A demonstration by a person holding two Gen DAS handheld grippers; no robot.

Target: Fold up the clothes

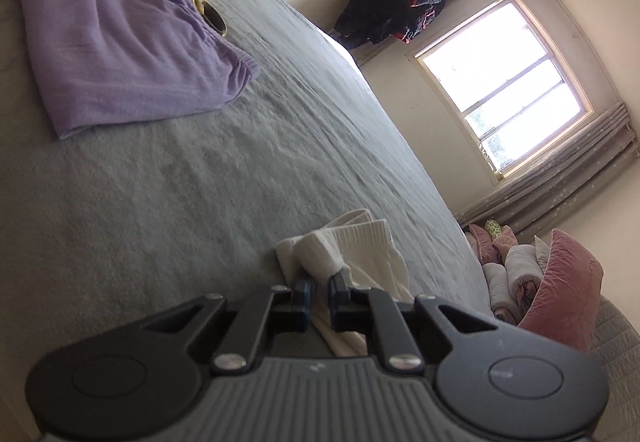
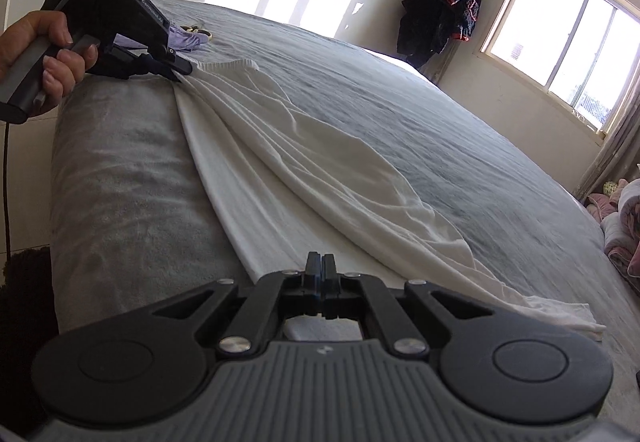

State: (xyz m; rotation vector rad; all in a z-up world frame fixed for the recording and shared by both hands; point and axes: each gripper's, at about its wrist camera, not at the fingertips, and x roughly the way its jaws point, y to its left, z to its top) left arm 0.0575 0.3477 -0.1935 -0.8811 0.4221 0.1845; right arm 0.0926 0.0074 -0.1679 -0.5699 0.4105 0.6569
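White shirt [image 2: 304,169] lies stretched along bed [image 2: 120,177] edge. Left gripper [image 1: 318,282] pinches ribbed hem; right gripper [image 2: 320,266] clamped on opposite end. Fabric light, limp, stretchy: grip corners, keep taut.

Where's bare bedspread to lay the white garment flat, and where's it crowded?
Free: the wide grey bedspread between the white garment and the window wall, and the stretch between the garment and the folded purple garment. Crowded: the near bed edge, where both tongs, left and right, pinch the white garment, and the far corner with sunglasses beside the purple one.
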